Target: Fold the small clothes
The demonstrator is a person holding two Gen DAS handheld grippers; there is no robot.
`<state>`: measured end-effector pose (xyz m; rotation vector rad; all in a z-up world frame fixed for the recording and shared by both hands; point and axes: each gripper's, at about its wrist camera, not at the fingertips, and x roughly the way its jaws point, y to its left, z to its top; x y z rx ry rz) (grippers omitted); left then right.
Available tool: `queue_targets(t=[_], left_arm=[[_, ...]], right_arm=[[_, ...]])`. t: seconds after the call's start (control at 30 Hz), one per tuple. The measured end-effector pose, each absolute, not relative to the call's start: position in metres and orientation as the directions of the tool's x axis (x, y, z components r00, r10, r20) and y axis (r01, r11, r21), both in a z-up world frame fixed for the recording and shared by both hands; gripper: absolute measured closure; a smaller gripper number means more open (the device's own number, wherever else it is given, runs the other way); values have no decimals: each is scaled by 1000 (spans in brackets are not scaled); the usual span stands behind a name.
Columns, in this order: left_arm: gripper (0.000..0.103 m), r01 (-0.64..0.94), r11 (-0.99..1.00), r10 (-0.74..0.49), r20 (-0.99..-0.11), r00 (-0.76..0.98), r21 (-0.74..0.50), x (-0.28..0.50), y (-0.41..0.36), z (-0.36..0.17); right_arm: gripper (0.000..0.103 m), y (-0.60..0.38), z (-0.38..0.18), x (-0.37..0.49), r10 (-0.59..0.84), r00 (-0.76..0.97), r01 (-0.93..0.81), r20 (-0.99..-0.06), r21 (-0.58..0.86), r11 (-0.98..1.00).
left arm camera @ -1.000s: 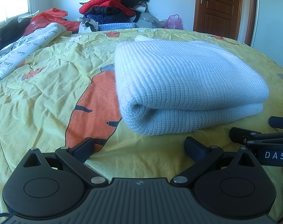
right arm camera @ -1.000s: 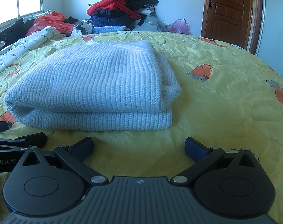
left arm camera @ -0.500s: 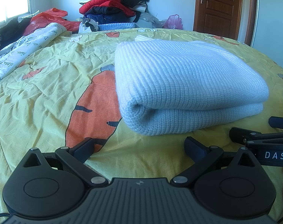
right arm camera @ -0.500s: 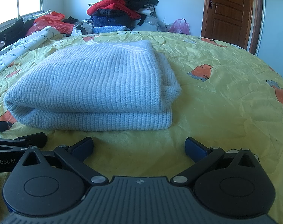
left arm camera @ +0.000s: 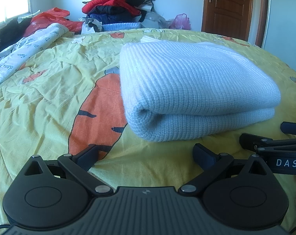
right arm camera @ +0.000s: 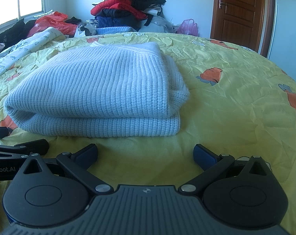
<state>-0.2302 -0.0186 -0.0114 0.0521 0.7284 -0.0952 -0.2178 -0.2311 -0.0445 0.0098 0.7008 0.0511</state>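
A light blue knitted sweater [left arm camera: 191, 86] lies folded in a thick, neat bundle on the yellow bedspread [left arm camera: 50, 90]. It also shows in the right wrist view [right arm camera: 101, 90]. My left gripper [left arm camera: 146, 154] is open and empty, low over the bed just short of the sweater's near left corner. My right gripper [right arm camera: 146, 152] is open and empty, just short of the sweater's near right edge. Each gripper's fingers show at the edge of the other's view; the right one appears in the left wrist view [left arm camera: 273, 143].
The bedspread has orange carrot prints [left arm camera: 97, 105]. A white printed quilt [left arm camera: 21, 58] lies along the left. A pile of red and dark clothes [left arm camera: 116, 5] and plastic bags [left arm camera: 48, 19] stands beyond the bed. A brown door [left arm camera: 230, 7] is at the back right.
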Motion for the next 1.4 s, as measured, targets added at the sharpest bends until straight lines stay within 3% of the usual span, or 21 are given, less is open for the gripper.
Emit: queue_targets(t=[0.3,0.7,0.93,1.4], left_arm=[[0,113,993,-72,-705,705,12,-224,-18,-5],[0,108,994,-66,-695,716,17,-223,-20,-4],[0,99,989,0,-659,752,114,-236,-32,15],[0,154,988,-113,-615,780,14,-248,-31,60]], right_arm=[[1,-231,-39,-217,72,729,-79,-681,20,997],[1,-231,-34,-215,89,685,-99,-723,28,995],[0,-234,-28,-220,79,680,-74,-729,39,997],[0,-234,-1,-230,86,726,-90,-682,29,995]])
